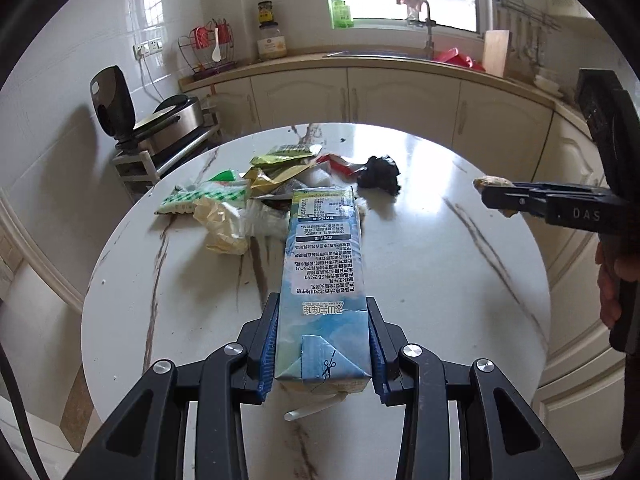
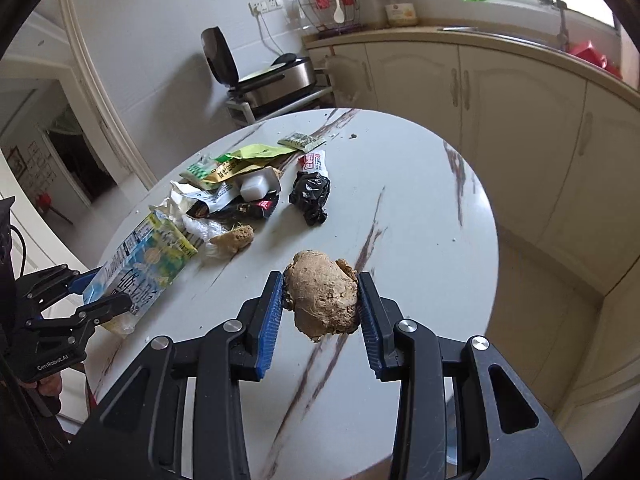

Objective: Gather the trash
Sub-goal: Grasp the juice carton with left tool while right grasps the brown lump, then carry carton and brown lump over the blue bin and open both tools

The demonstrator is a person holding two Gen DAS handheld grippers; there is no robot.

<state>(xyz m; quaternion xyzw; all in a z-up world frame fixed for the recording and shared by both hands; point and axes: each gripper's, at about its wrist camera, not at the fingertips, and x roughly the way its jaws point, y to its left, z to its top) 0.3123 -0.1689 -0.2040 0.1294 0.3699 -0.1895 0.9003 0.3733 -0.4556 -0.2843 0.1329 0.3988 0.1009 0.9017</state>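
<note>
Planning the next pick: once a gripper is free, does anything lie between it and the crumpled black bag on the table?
Nothing visible blocks it. The black bag lies apart from the wrapper pile, with bare table on its near side. Both grippers are occupied: the left holds a milk carton, the right a ginger piece.

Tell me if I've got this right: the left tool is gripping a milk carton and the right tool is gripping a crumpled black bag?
Not quite. The right tool grips a brown lump of ginger, as the right wrist view shows; the crumpled black bag lies on the table. The left tool does grip the milk carton.
</note>
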